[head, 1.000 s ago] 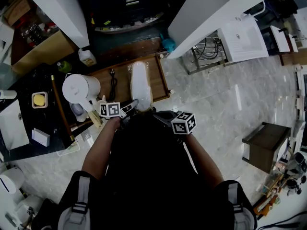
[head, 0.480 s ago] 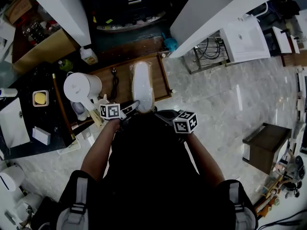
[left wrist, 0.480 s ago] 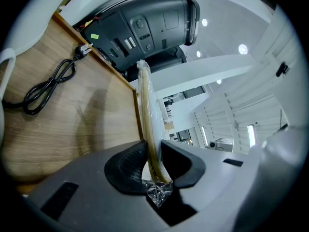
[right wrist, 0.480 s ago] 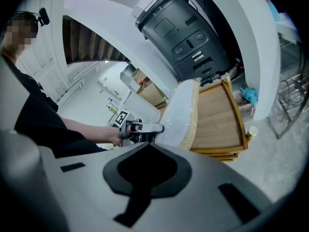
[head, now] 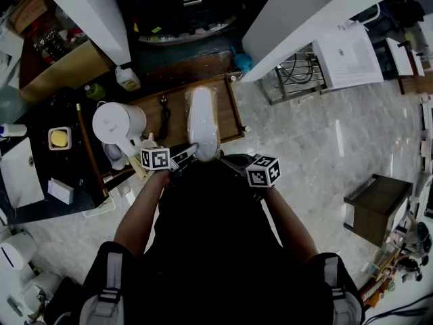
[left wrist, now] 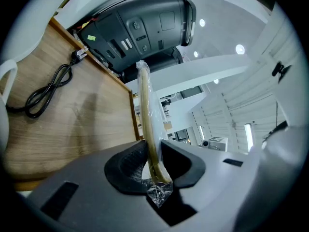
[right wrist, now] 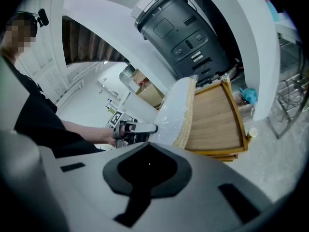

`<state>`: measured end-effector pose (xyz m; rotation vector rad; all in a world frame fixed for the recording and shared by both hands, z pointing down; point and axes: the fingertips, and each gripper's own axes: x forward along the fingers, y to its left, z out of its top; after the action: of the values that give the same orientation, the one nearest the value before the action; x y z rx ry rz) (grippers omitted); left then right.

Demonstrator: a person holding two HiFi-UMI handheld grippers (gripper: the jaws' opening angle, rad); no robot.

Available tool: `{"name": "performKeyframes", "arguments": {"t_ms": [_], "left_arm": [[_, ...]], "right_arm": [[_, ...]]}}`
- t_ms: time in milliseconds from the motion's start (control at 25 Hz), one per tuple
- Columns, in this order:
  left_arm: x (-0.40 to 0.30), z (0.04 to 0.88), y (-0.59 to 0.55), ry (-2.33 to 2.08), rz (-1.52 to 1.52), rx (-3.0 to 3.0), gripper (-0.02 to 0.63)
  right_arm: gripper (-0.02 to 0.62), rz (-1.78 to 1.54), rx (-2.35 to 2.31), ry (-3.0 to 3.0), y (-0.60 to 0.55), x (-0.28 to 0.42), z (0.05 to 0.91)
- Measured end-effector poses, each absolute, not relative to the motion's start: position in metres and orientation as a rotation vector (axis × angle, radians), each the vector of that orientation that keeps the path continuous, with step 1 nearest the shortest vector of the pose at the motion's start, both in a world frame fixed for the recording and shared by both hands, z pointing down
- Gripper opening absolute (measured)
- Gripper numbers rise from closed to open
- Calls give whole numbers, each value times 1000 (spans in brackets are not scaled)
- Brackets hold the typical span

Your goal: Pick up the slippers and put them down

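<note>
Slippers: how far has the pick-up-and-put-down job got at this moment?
Done: the left gripper is shut on the plastic-wrapped slippers. In hand: they are held on edge over the wooden tray. Left: setting them down and letting go. The right gripper is shut, empty.

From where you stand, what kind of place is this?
Probably a hotel-style corner set up inside a larger workroom, though I cannot be sure. The signs: a plastic-wrapped slipper, a wooden tray with a white kettle near it, and a polished marble floor.
</note>
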<state>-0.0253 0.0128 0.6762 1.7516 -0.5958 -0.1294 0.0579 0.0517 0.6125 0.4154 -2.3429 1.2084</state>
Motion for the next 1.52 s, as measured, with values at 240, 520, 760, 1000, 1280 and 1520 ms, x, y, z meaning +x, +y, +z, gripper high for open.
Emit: {"name": "performKeyframes", "arguments": {"t_ms": [240, 520, 760, 1000, 1280, 1520], "left_arm": [[-25, 655, 14, -585, -164, 1779, 92], [-31, 649, 19, -604, -170, 1795, 92], [-33, 633, 21, -603, -201, 1816, 92], [-31, 623, 23, -598, -215, 1826, 92], [-37, 620, 23, -617, -218, 1827, 92], [-39, 619, 22, -630, -210, 1839, 92]], "right_arm": [[8, 1204, 412, -2349, 50, 56, 611], [7, 1204, 426, -2364, 47, 57, 611], [8, 1203, 448, -2386, 42, 59, 607], [8, 1203, 460, -2404, 38, 59, 605], [7, 1208, 474, -2424, 33, 59, 602], [8, 1205, 478, -2434, 31, 59, 600]]}}
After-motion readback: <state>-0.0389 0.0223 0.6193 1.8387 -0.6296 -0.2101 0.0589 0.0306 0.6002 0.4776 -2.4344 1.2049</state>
